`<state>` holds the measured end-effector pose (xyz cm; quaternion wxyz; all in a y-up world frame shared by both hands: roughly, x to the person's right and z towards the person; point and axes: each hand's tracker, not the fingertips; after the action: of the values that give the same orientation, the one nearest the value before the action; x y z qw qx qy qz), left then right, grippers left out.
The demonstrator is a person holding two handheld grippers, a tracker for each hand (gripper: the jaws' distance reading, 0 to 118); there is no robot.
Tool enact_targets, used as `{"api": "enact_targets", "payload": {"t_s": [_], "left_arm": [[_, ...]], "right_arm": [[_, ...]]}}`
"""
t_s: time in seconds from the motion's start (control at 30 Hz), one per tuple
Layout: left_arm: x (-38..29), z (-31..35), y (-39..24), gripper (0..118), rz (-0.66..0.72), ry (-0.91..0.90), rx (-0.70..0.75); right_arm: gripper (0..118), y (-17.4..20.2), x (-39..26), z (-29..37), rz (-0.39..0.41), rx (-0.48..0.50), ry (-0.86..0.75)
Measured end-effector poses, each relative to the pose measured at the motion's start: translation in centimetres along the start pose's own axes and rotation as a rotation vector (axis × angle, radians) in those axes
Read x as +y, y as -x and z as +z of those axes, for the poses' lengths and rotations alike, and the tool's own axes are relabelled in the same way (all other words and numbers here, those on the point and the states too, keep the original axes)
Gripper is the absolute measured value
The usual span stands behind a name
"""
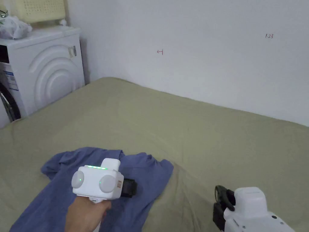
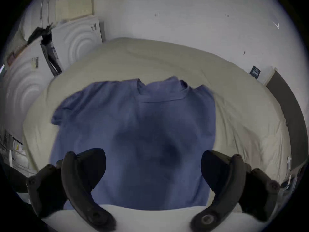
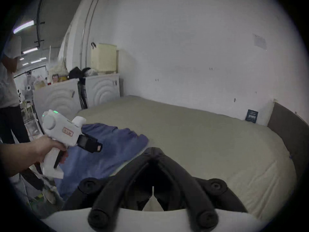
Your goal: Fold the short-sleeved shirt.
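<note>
Shirt [image 1: 141, 178] lies rumpled on the bed [image 1: 211, 136], unfolded. I hold my left gripper [image 2: 153, 173] over its middle, jaws wide apart, likely to pick a hem. My right gripper [image 3: 153, 153] waits beside the shirt, jaws together and empty.

The blue short-sleeved shirt [image 1: 144, 181] runs off the head view's bottom edge, and the left tongs [image 1: 129, 188] and the hand [image 1: 86, 213] holding them cover its middle. In the left gripper view its lower hem is hidden, and its outline [image 2: 133, 135] is smeared by blur. The right tongs [image 1: 221, 202] are cut by the bottom edge.
</note>
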<state>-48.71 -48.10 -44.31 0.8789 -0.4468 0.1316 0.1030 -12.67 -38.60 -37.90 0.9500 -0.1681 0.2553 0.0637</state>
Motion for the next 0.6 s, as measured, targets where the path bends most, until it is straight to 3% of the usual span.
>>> {"api": "enact_targets", "payload": {"t_s": [0.13, 0.2, 0.27, 0.3, 0.33, 0.37, 0.4, 0.43, 0.47, 0.57, 0.6], "left_arm": [[-0.8, -4.5, -2.3, 116, 0.03, 0.081, -0.076], [-1.9, -5.6, -3.5, 114, -0.051, 0.15, 0.005], [-2.4, -4.5, -4.3, 108, -0.142, 0.054, 0.046], [-2.2, -3.8, -4.3, 92, -0.1, 0.077, 0.037], [-1.8, -3.6, -3.8, 68, -0.095, 0.057, 0.029], [-1.7, -3.0, -3.8, 19, -0.111, 0.012, 0.047], [-1.6, -2.7, -3.9, 5, -0.127, 0.001, 0.068], [-1.5, -2.7, -4.1, 5, -0.15, 0.008, 0.111], [-1.1, -4.1, -3.3, 5, -0.131, 0.033, 0.048], [-0.5, -2.0, -4.7, 5, -0.142, -0.009, 0.045], [-0.3, -0.7, -5.2, 5, -0.123, -0.072, -0.038]], "right_arm": [[1, -1.8, -2.4, -1.5, -0.024, -0.031, 0.088], [1, -2.5, -3.3, -2.0, -0.043, -0.044, 0.118], [1, -2.9, -3.5, -2.1, -0.055, -0.053, 0.138], [1, -3.1, -3.6, -2.0, -0.065, -0.056, 0.137], [1, -3.3, -3.7, -1.9, -0.075, -0.058, 0.135], [1, -3.5, -3.7, -1.7, -0.089, -0.058, 0.132], [1, -3.6, -3.6, -1.6, -0.1, -0.06, 0.131], [1, -3.8, -3.5, -1.4, -0.11, -0.06, 0.126], [1, -4.0, -3.5, -1.1, -0.119, -0.062, 0.121], [1, -5.4, -3.4, 0.2, -0.158, -0.087, 0.1], [1, -6.1, -3.4, 0.9, -0.17, -0.098, 0.093]]}}
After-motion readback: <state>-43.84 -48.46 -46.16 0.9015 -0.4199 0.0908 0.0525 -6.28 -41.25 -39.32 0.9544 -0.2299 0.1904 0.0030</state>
